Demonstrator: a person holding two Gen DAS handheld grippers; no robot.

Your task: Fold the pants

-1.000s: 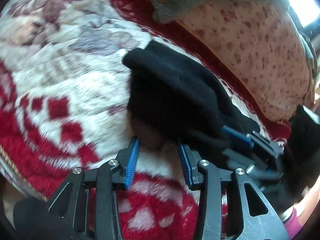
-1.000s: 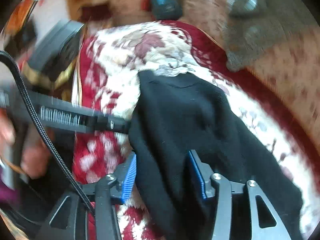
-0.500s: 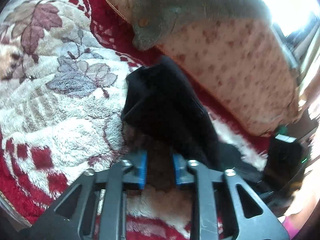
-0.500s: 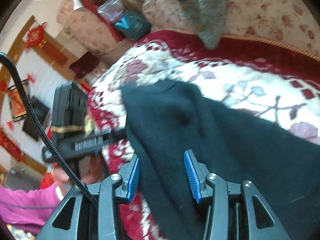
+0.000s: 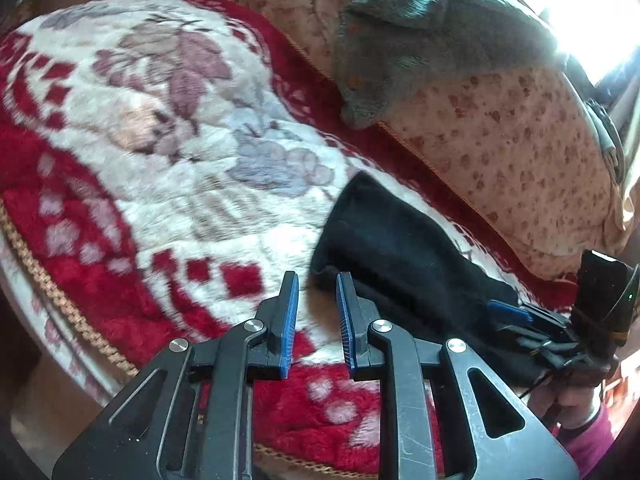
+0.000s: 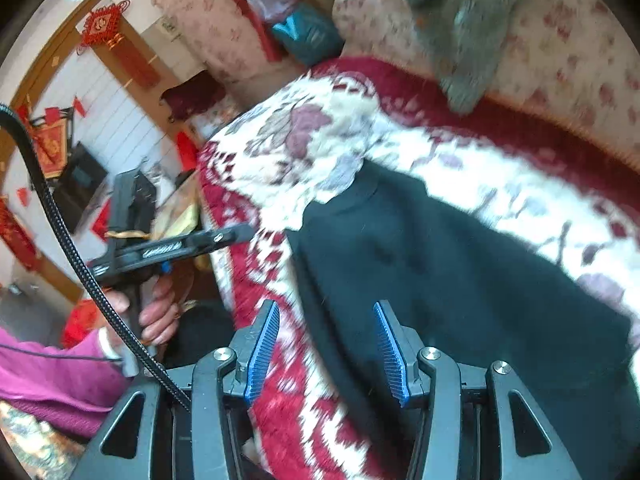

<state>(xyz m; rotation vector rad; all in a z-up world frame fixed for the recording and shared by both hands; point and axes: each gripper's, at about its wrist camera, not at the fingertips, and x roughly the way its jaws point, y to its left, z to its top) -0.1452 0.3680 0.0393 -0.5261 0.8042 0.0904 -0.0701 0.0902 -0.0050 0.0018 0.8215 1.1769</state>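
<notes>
The black pants (image 5: 404,252) lie folded on a red and white floral blanket (image 5: 180,184). My left gripper (image 5: 316,280) hangs just left of their near corner, its blue pads a narrow gap apart with only blanket showing between them. In the right wrist view, the left gripper (image 6: 240,232) sits clear of the pants (image 6: 460,280). My right gripper (image 6: 326,320) is low over the pants' left edge. Its jaws are opening, and black cloth lies between them without being pinched. The right gripper (image 5: 510,316) also shows at the pants' far right.
A grey knitted cloth (image 5: 424,36) drapes over a floral cushion (image 5: 520,152) behind the blanket. The blanket's gold-corded edge (image 5: 60,292) drops off at the left. A hand (image 6: 156,312) and a pink sleeve (image 6: 48,384) hold the left gripper beside the bed.
My left gripper narrowed over the pants' corner, then drew back off it. The lifted corner now lies flat. My right gripper's jaws have widened.
</notes>
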